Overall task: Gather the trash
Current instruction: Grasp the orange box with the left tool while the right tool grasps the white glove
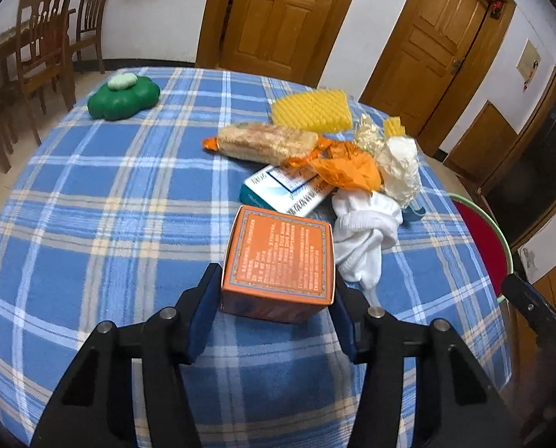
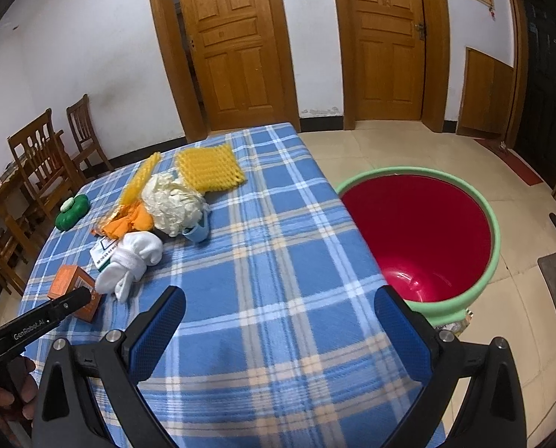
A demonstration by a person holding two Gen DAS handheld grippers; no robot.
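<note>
My left gripper (image 1: 276, 291) has its blue pads against both sides of an orange box (image 1: 278, 257) on the blue plaid tablecloth (image 1: 110, 205); the same box (image 2: 72, 287) shows in the right wrist view. Behind the box lies a pile: a teal and white carton (image 1: 278, 192), a white sock bundle (image 1: 364, 235), orange plastic (image 1: 349, 171), a crumpled cream glove (image 1: 399, 168) and a snack packet (image 1: 266, 142). My right gripper (image 2: 280, 321) hangs open over bare cloth near the table's right edge, holding nothing. A red bin with a green rim (image 2: 493, 224) stands on the floor to the right.
A yellow sponge (image 1: 311, 110) and a green clover-shaped object (image 1: 123, 97) lie near the far side of the table. A small blue cup (image 2: 197, 232) sits by the pile. Wooden chairs (image 1: 50, 37) stand to the left, wooden doors (image 2: 237, 44) behind.
</note>
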